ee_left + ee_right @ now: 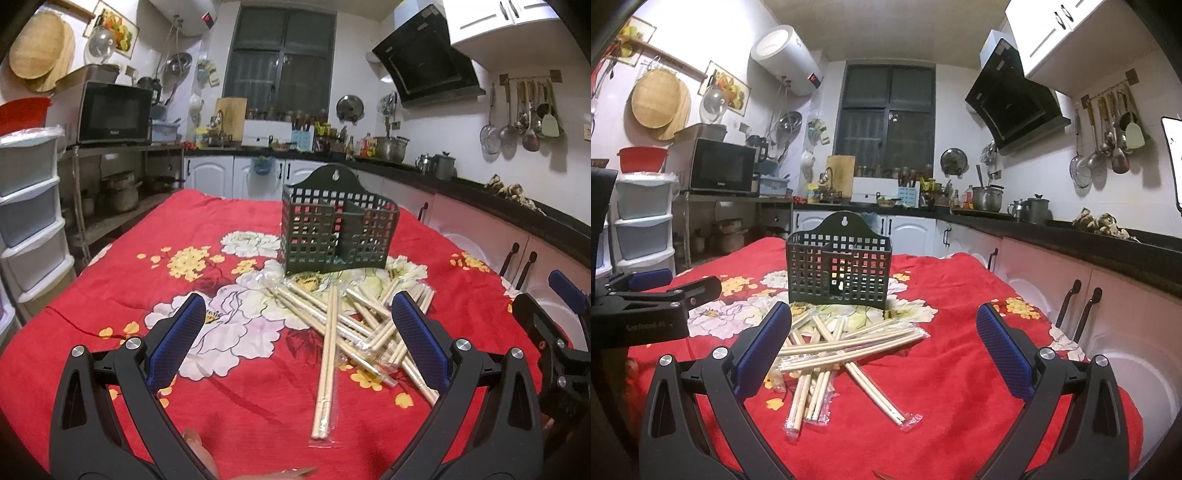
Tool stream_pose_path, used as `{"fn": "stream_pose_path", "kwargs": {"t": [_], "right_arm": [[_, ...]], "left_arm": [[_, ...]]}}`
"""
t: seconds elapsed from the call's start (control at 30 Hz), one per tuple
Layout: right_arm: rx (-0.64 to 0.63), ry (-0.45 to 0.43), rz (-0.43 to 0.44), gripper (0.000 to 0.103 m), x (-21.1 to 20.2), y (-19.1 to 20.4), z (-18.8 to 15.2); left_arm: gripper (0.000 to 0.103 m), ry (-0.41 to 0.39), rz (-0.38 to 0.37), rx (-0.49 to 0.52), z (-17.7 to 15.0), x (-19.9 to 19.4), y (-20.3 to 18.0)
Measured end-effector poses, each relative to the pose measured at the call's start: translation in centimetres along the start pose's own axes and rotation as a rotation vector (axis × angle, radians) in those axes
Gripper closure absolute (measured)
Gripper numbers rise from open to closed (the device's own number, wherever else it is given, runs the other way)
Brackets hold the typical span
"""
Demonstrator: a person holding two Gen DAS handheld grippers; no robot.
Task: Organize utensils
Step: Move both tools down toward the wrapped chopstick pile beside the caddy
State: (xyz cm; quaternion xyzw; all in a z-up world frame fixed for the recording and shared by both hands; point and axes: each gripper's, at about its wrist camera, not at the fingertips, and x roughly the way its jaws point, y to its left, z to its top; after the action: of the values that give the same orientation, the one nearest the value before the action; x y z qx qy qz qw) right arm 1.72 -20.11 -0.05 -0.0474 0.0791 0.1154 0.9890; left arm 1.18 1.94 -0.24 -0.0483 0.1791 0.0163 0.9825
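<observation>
Chopsticks [354, 332] heaped before the holder [338, 230] on red cloth [236, 406].
Left gripper [299, 339] and right gripper [884, 349] hovering, spread wide, gripping nothing.

Kitchen: dark window [888, 110], white cabinets [912, 230], microwave [722, 166] left.

We see a home kitchen: range hood [1012, 99], microwave [722, 166], hanging ladles [1108, 136], cluttered counter [1071, 236].
</observation>
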Motion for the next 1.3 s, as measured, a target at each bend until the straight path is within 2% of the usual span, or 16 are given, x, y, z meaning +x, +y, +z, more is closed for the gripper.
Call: {"fn": "stream_pose_path", "kwargs": {"t": [0.17, 0.33, 0.67, 0.97, 1.17, 1.3], "right_arm": [[-0.013, 0.044, 0.011, 0.006, 1.1, 0.0, 0.9], [-0.009, 0.098, 0.032, 0.006, 2.4, -0.4, 1.9], [0.008, 0.146, 0.043, 0.006, 5.0, -1.5, 4.8], [0.039, 0.236, -0.050, 0.006, 9.0, -4.6, 6.4], [0.088, 0.347, -0.084, 0.006, 12.1, -7.2, 5.4], [0.111, 0.405, -0.095, 0.006, 13.5, -8.2, 4.7]], "left_arm": [[0.010, 0.037, 0.012, -0.017, 0.7, 0.7, 0.9], [0.010, 0.052, 0.030, 0.010, 1.7, 1.3, 1.0], [0.010, 0.079, -0.042, 0.023, 5.6, 3.5, 0.6], [0.010, 0.107, -0.072, 0.012, 8.8, 7.2, -0.8], [0.010, 0.177, -0.154, 0.011, 10.0, 10.7, -1.4], [0.010, 0.284, -0.192, -0.044, 9.5, 13.7, -0.3]]}}
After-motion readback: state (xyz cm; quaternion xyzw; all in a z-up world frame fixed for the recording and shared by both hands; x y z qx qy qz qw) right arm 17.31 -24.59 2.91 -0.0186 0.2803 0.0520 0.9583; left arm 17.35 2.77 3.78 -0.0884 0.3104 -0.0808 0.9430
